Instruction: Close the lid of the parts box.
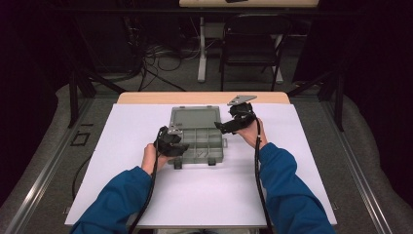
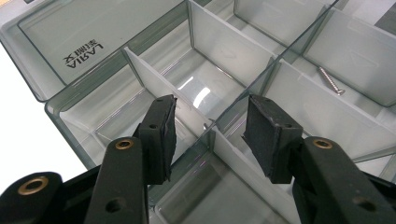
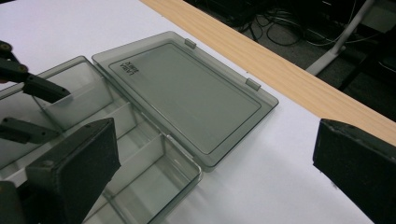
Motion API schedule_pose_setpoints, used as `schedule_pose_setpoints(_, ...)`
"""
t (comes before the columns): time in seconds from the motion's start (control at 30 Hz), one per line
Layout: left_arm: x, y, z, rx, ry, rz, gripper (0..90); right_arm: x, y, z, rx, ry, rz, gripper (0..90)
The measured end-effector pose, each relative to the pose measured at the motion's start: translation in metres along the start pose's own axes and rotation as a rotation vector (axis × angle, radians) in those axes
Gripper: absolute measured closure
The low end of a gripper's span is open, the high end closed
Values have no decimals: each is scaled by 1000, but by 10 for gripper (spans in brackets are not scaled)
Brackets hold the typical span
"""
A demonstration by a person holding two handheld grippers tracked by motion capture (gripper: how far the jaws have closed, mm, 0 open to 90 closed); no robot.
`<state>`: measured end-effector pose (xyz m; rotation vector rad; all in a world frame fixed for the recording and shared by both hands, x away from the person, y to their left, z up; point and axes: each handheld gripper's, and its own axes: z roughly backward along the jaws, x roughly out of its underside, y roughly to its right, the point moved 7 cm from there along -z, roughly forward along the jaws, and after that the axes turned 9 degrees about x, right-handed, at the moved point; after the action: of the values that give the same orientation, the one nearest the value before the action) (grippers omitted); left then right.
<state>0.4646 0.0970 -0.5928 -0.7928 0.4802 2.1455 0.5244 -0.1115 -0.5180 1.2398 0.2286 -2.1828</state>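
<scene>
Smoky grey clear plastic makes up the compartment box (image 1: 197,141), which lies on the white sheet (image 1: 146,190) covering the table (image 1: 146,97), its lid (image 1: 194,116) folded flat open on the far side of the tray. Dividers split the tray into several cells, and a single screw (image 2: 330,80) lies in one cell, in the left gripper view up and to the right of that gripper's pads. The left gripper (image 1: 171,142) sits at the box's near left corner; its jaws stand partly apart, straddling a divider (image 2: 233,154) inside the tray, with no pad seen pressing on it. The right gripper (image 1: 229,127) hovers at the box's right edge, beside the hinge line; its jaws are spread wide with nothing between them, the lid and white sheet showing through the gap in the right gripper view.
</scene>
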Motion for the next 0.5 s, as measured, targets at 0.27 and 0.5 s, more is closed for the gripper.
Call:
schedule_pose_setpoints(0.27, 0, 0, 0, -2, -2, -1, 529, 0, 7, -13, 34, -37, -6, 134)
schedule_pose_setpoints(0.5, 0, 0, 0, -2, -2, -3, 529, 4, 19, -26, 67, -71, -23, 601)
